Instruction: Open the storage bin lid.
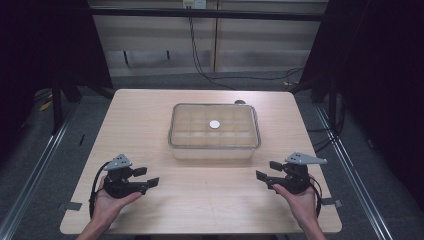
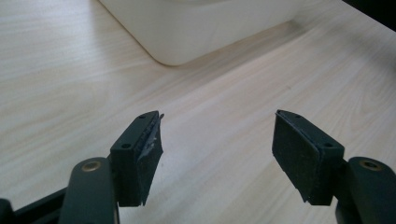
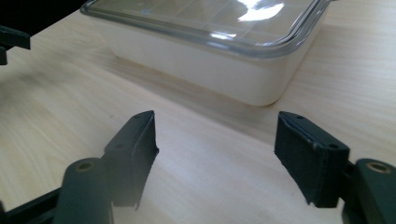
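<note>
A white rectangular box [image 1: 214, 131] with a clear lid stands in the middle of the wooden table [image 1: 150, 110]; a small round white spot [image 1: 214, 124] shows on the lid. Through the lid a grid of compartments is visible. My left gripper [image 1: 146, 177] rests near the front left of the table, held in a hand, jaws apart with nothing between them [image 2: 217, 154]. My right gripper [image 1: 268, 170] is at the front right, also held in a hand, jaws apart and empty [image 3: 215, 156]. Both point inward toward the box [image 3: 210, 60], whose corner [image 2: 187, 32] lies ahead of the left jaws.
Bare wood lies between the two grippers and in front of the box. A small dark object [image 1: 240, 102] sits just behind the box. Metal rails [image 1: 35, 165] run along the floor on both sides, and a cable [image 1: 200, 60] trails behind the table.
</note>
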`<state>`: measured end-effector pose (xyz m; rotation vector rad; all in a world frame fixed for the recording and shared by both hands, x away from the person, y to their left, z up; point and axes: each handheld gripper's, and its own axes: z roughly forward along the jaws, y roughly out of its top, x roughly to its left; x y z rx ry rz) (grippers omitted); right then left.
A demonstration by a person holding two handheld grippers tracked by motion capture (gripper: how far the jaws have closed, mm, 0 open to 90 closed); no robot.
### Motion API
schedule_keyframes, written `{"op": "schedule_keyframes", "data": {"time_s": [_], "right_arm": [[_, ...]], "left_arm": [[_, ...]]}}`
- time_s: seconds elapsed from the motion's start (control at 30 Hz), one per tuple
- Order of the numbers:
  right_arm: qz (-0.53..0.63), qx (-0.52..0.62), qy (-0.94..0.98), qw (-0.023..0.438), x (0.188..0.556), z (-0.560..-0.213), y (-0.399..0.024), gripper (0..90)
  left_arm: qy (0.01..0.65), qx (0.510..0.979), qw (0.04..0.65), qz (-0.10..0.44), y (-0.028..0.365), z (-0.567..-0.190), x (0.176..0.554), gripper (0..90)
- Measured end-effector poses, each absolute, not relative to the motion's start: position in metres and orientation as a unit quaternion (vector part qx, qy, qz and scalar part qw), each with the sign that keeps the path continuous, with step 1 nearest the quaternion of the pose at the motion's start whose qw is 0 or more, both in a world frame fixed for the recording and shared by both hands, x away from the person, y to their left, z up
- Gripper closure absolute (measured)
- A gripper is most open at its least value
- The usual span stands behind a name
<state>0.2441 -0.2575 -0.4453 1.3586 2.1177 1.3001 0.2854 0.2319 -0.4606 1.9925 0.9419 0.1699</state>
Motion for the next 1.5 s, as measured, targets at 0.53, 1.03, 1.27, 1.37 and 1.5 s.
{"op": "schedule_keyframes", "data": {"time_s": [0.53,1.03,1.27,1.37,1.5], "right_arm": [[0.459,0.474,0.734,0.16,0.286,-0.43,-0.262,25.5],[0.442,0.475,0.743,0.163,0.32,-0.421,-0.269,28.7],[0.452,0.48,0.736,0.151,0.338,-0.427,-0.271,31.0],[0.446,0.489,0.736,0.141,0.349,-0.428,-0.269,26.2],[0.444,0.489,0.738,0.138,0.356,-0.426,-0.267,23.8]], "left_arm": [[0.375,0.809,0.445,0.085,0.221,-0.44,0.322,30.8],[0.38,0.797,0.455,0.115,0.217,-0.43,0.352,30.4],[0.377,0.793,0.47,0.091,0.209,-0.424,0.366,30.9],[0.377,0.791,0.475,0.082,0.204,-0.421,0.371,31.3],[0.376,0.801,0.459,0.083,0.197,-0.422,0.381,30.1]]}}
